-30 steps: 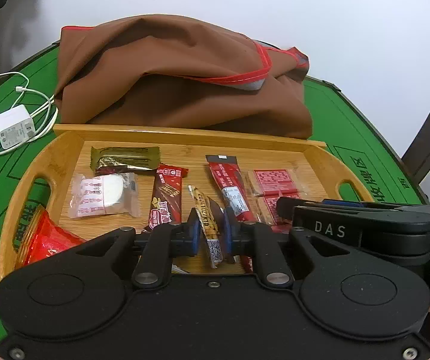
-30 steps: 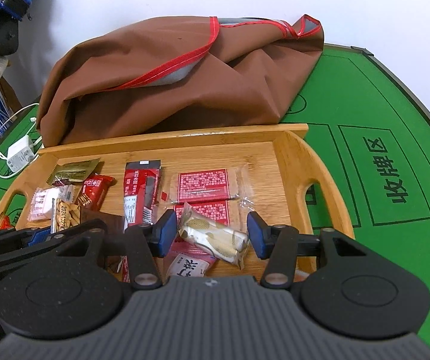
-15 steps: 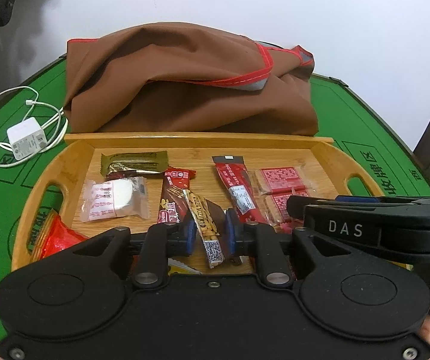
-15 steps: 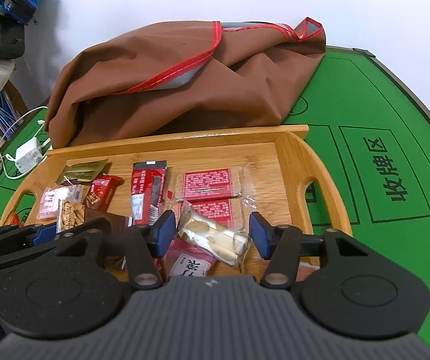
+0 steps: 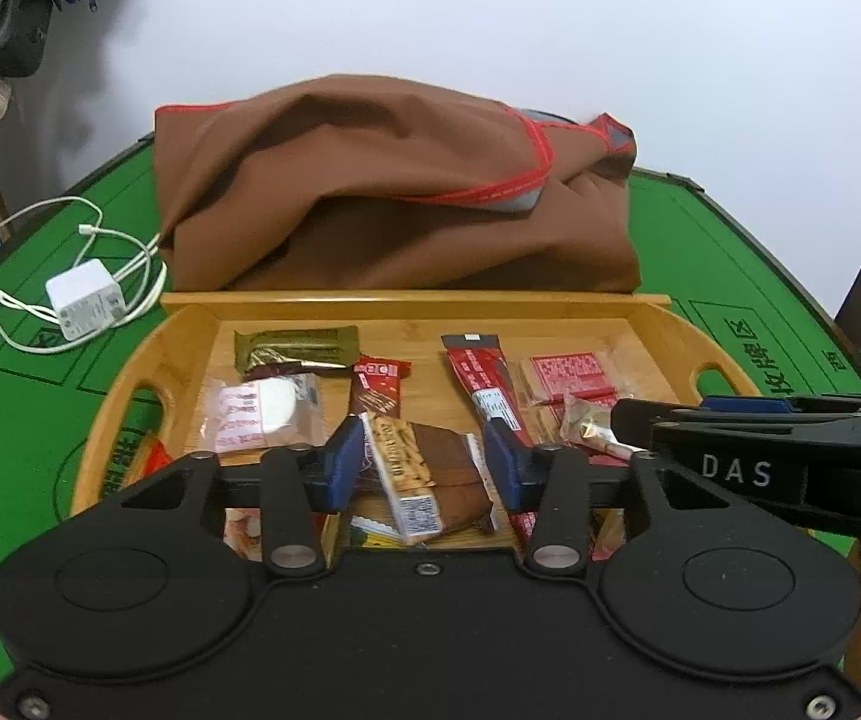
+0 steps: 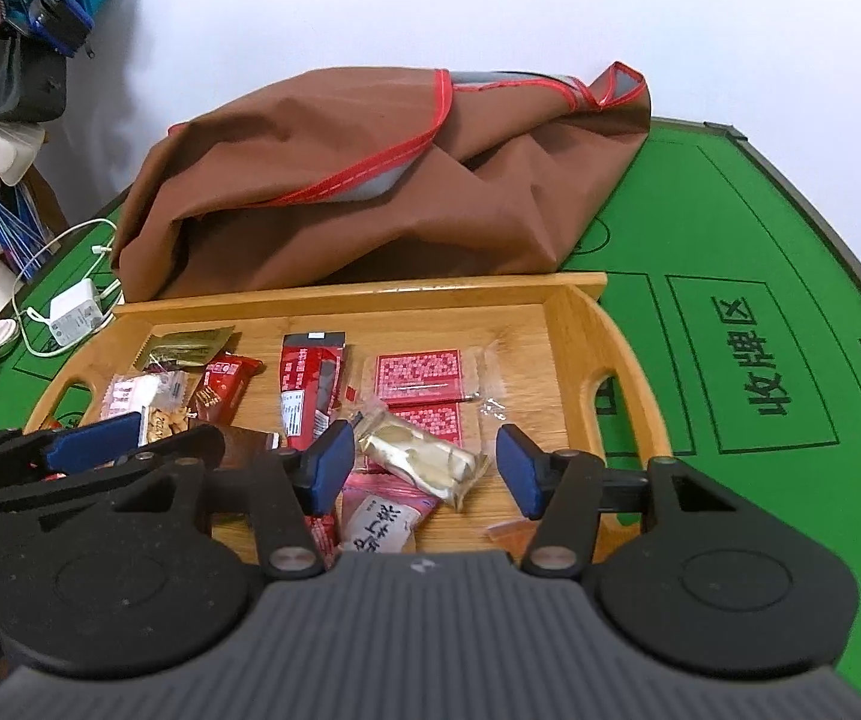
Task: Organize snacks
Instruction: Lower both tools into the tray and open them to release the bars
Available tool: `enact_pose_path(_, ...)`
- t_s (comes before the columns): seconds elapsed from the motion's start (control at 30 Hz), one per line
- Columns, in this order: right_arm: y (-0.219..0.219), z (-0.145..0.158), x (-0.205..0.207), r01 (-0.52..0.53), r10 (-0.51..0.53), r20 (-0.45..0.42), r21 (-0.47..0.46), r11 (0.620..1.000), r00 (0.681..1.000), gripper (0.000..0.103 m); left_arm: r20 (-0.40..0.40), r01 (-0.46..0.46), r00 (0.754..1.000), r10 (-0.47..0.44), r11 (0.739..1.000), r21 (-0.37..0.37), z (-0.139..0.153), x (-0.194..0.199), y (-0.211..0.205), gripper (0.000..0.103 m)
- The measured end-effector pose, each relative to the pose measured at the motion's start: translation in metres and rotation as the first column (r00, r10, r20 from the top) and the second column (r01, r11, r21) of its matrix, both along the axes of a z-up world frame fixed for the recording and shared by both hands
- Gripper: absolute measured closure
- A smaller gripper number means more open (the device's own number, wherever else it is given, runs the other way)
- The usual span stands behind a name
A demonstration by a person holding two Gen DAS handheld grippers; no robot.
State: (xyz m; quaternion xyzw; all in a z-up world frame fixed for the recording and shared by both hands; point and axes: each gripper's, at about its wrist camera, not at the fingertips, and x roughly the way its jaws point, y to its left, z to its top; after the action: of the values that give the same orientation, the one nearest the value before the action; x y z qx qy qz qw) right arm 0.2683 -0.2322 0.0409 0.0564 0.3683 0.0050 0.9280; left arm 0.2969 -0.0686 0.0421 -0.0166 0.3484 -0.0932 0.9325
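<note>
- Wooden tray (image 5: pixel 130 360) on the green table (image 5: pixel 22 420), ahead of both sets of fingers; brown cloth bag (image 5: pixel 394 204) beyond its far rim.
- Far left of the left fingers: white charger (image 5: pixel 85 307) with cable on the felt.
- Ahead-left of the left fingers: olive bar (image 5: pixel 295 348), white wrapped snack (image 5: pixel 262 411), small brown-red bar (image 5: pixel 377 387).
- Left gripper (image 5: pixel 424 465): jaws opening, blue pads spread, clear of the brown biscuit pack (image 5: pixel 430 474) lying flat between them.
- Ahead-right of the left fingers: long red bar (image 5: pixel 481 381).
- Right gripper (image 6: pixel 424 465): jaws opening, pads spread, not pressing the clear-wrapped pale snack (image 6: pixel 424 459) between them on the tray floor.
- Just beyond the right fingers: two red square packets (image 6: pixel 421 375); pink packet (image 6: pixel 382 519) near the gripper body.
</note>
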Motion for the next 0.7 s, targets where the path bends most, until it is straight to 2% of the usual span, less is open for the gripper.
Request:
enact_pose_path(0.1, -0.002, 0.004, -0.006, 0.0, 0.0, 0.009, 0.0, 1.0, 1.0, 0.033, 0.013, -0.002, 1.0, 0.002, 1.0, 0.002, 0.004, -0.006, 0.003, 0.047)
enact_pose_path(0.2, -0.002, 0.006, -0.012, -0.008, 0.008, 0.016, 0.009, 1.0, 1.0, 0.031, 0.019, 0.001, 1.0, -0.001, 1.0, -0.002, 0.008, -0.012, 0.008, 0.042)
enact_pose_path(0.4, -0.003, 0.013, -0.026, -0.017, 0.017, 0.043, 0.008, 1.0, 0.999, 0.026, 0.064, -0.008, 0.998, 0.007, 1.0, 0.017, 0.018, -0.03, 0.016, 0.018)
enact_pose_path(0.7, 0.0, 0.019, -0.053, -0.055, 0.053, 0.087, 0.024, 0.998, 0.995, 0.016, 0.093, -0.01, 0.996, 0.009, 1.0, 0.011, 0.028, -0.057, 0.032, 0.009)
